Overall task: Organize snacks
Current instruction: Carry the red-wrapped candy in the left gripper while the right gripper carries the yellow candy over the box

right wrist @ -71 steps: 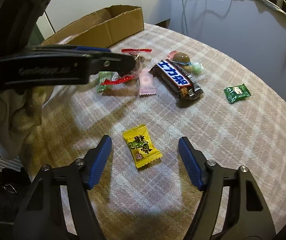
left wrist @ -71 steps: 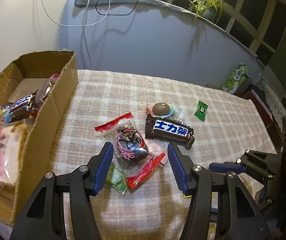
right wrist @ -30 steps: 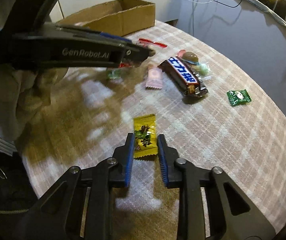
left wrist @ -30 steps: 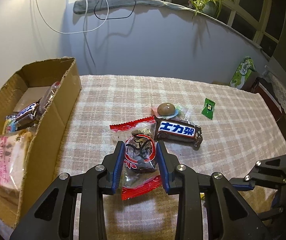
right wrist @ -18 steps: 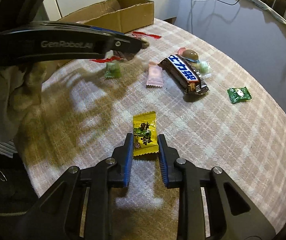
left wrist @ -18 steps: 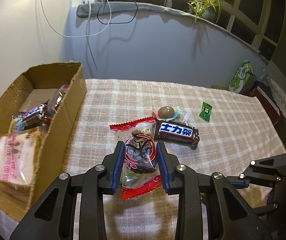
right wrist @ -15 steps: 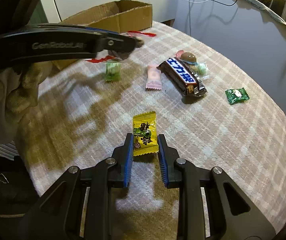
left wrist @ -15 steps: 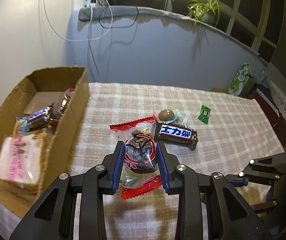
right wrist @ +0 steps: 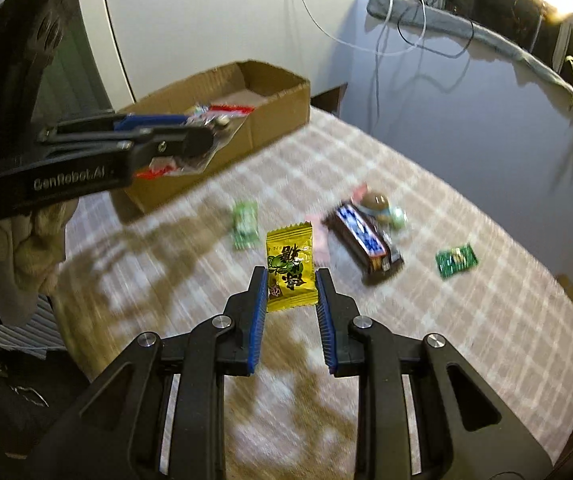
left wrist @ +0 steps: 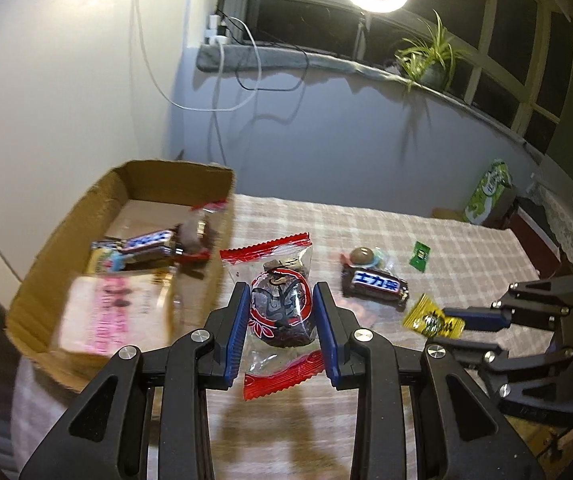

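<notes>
- The left tool [left wrist: 280,330] is gripping a clear packet with red ends and a dark cake inside [left wrist: 280,312], pads pressing on both sides of it; the packet is hanging above the counter [left wrist: 466,248], just right of the cardboard box [left wrist: 126,184].
- The right tool [right wrist: 291,300] is pinching a small yellow candy [right wrist: 289,268] by its lower end, jaws nearly together, and the candy is standing up clear of the cloth.
- The step in hand looks like carrying both snacks over to the box at the far left, which is already holding a bread pack [left wrist: 114,316] and several bars [left wrist: 142,244].
- To do it well, the left packet should be passing over the near box wall with room to spare, since its loose red tail is hanging below the pads.
- The yellow candy is being held by little more than an edge, so a slow, steady carry seems safer than a swing.
- The two tools are working close together; letting the left one drop first should be keeping them from colliding over the box.
- A chocolate bar [right wrist: 362,240], a round sweet [right wrist: 374,202] and two green candies [right wrist: 456,260] are lying on the counter, waiting.
</notes>
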Demonstrator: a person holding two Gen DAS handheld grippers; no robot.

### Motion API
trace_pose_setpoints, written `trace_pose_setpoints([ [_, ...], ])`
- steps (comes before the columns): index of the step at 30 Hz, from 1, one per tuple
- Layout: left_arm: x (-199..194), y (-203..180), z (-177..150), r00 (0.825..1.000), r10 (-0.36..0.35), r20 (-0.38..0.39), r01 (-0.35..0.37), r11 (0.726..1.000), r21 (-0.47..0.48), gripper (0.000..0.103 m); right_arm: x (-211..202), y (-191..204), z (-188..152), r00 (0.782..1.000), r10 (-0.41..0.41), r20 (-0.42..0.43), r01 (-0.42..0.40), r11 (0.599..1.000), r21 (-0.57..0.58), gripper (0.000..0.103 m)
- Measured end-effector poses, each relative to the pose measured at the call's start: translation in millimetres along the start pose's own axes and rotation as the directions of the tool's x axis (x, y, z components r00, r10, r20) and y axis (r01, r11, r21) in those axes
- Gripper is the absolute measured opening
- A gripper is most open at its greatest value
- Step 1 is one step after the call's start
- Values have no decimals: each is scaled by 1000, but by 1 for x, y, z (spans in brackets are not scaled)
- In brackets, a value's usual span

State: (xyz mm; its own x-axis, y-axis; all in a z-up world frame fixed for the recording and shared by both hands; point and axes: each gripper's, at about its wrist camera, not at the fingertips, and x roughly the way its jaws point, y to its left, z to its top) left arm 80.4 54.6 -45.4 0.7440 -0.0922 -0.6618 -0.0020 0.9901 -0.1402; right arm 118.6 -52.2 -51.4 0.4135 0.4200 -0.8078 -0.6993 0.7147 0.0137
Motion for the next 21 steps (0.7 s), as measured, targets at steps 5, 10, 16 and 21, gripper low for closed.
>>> trace_pose_setpoints([
  [5,-11,18,3,999,29,23,-28,999,-14,31,1,7,23,999,16,38,-16,1000,-4,25],
  [10,-18,38,9,997,65,38,-64,998,-26,31,6,16,50,997,28,66,-27,999,-19,25],
  [16,-17,60,16,994,96,44,-94,994,-47,31,21,26,85,995,41,89,-37,998,-45,25],
  [21,-14,76,21,992,117,44,-115,992,-49,31,37,33,112,994,53,91,-48,997,-61,25],
])
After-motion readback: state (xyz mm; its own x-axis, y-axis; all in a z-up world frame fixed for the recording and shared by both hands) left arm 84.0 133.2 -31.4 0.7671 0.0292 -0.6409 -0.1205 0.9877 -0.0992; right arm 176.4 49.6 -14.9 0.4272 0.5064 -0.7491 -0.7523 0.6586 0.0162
